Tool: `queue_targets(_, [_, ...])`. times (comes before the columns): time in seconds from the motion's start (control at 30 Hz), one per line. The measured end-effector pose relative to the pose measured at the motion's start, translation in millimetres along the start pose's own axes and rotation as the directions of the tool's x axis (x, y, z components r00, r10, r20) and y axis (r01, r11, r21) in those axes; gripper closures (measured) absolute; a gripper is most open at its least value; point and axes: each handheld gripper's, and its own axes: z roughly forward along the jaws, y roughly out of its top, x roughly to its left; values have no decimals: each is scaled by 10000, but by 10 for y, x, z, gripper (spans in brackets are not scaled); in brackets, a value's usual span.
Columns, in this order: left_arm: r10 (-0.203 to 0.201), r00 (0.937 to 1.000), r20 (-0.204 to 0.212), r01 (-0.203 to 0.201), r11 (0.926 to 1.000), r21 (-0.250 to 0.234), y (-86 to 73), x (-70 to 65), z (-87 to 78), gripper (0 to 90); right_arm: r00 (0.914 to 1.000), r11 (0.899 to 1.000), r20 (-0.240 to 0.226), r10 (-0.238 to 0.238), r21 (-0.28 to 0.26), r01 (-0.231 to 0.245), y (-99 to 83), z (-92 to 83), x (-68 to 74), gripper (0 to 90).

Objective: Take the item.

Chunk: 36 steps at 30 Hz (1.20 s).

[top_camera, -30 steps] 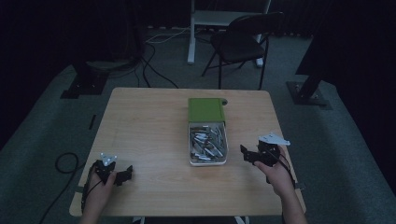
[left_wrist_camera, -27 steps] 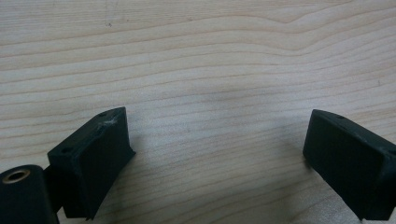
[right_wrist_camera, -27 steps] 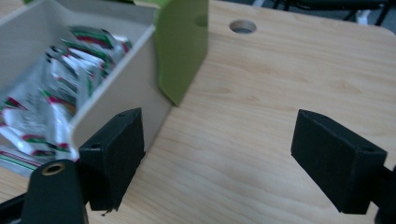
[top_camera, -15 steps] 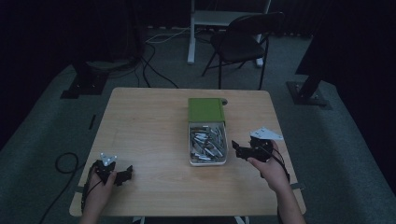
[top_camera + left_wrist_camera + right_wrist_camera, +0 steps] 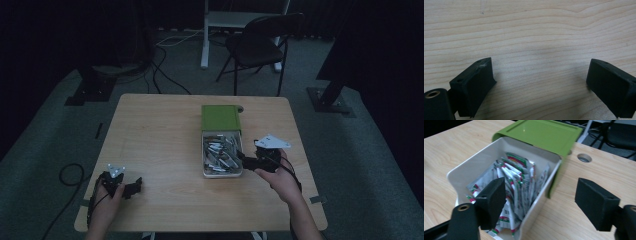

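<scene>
Box (image 5: 222, 172) of packets (image 5: 515, 192) mid-surface, long axis running away from the person. Right gripper (image 5: 248, 161) at box's right rim, jaws apart, just been narrowing, straddling the wall, gripping nothing. Left gripper (image 5: 134, 187) well left of box, jaws wide, empty.

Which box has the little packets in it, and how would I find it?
Find the wooden table and look at its middle, toward the right gripper. There sits a white box full of small packets. Its green lid, slid half off toward the far edge, gives it away.
</scene>
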Motion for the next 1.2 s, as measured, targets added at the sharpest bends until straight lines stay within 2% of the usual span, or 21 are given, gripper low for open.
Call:
queue_targets(0.27, [-2,10000,0,2,10000,-2,0,0,0,80,9978,9988,-457,-485,53,488,12,96,144,308])
queue_targets(0.3, [-1,10000,2,1,10000,-2,0,0,0,80,9965,9981,-588,-590,112,598,4,121,177,345])
queue_targets(0.47, [7,10000,3,-7,10000,5,0,1,0,80,9951,9973,-729,-661,283,683,-35,174,227,394])
queue_targets(0.57, [8,10000,4,-8,10000,6,0,1,0,80,9905,9945,-1003,-941,360,981,-90,215,271,452])
queue_targets(0.83, [16,10000,2,-16,10000,13,0,1,-1,80,9885,9913,-1038,-1097,618,1165,-210,291,315,541])
queue_targets(1.13, [13,10000,3,-13,10000,11,0,1,-1,81,9857,9879,-1170,-1212,824,1313,-256,347,364,593])
queue_targets(1.2, [11,10000,3,-11,10000,9,0,1,-1,81,9844,9869,-1271,-1220,895,1339,-277,364,383,671])
